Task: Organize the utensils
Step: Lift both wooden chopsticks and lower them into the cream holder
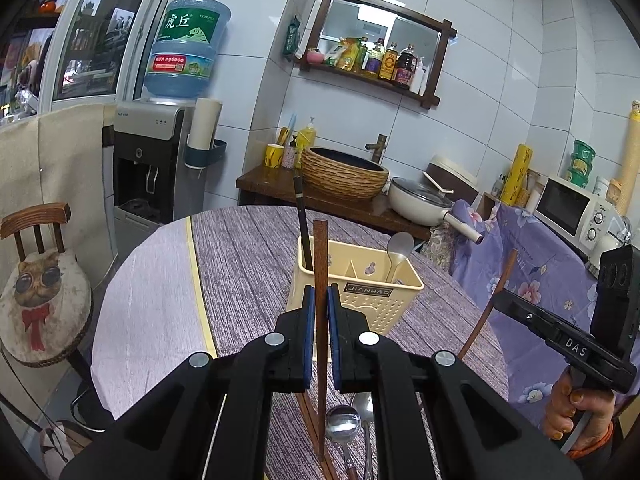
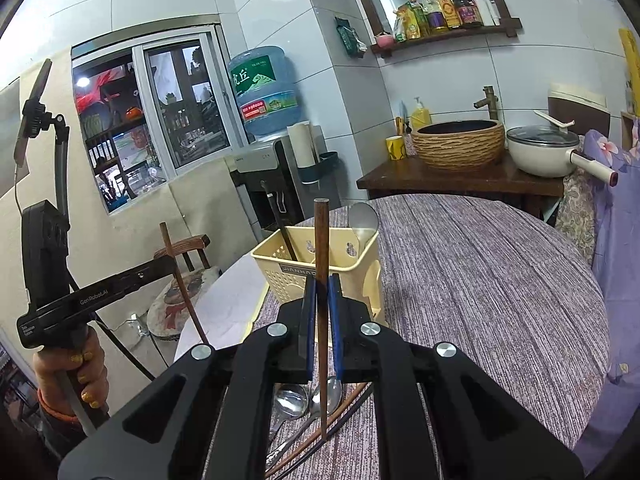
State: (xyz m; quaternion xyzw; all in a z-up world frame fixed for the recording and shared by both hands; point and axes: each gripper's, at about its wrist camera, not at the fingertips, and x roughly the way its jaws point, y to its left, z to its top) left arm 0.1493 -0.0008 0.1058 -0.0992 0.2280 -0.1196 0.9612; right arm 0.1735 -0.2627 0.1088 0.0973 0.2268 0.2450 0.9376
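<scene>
A cream plastic utensil holder (image 1: 362,284) (image 2: 292,264) stands on the purple-clothed round table. It holds a black chopstick (image 1: 302,224) and a metal spoon (image 1: 398,252). My left gripper (image 1: 320,300) is shut on a brown wooden chopstick (image 1: 320,264), held upright just in front of the holder. My right gripper (image 2: 322,292) is shut on another brown wooden chopstick (image 2: 321,248), also upright near the holder. It also shows in the left wrist view (image 1: 496,292). Loose spoons (image 1: 344,424) (image 2: 290,398) and chopsticks (image 2: 340,420) lie on the table below both grippers.
A chair with a cat cushion (image 1: 40,300) stands left of the table. Behind it are a water dispenser (image 1: 148,168), a wooden counter with a woven basin (image 1: 344,172) and a white pan (image 1: 420,202). A microwave (image 1: 572,212) sits at the right.
</scene>
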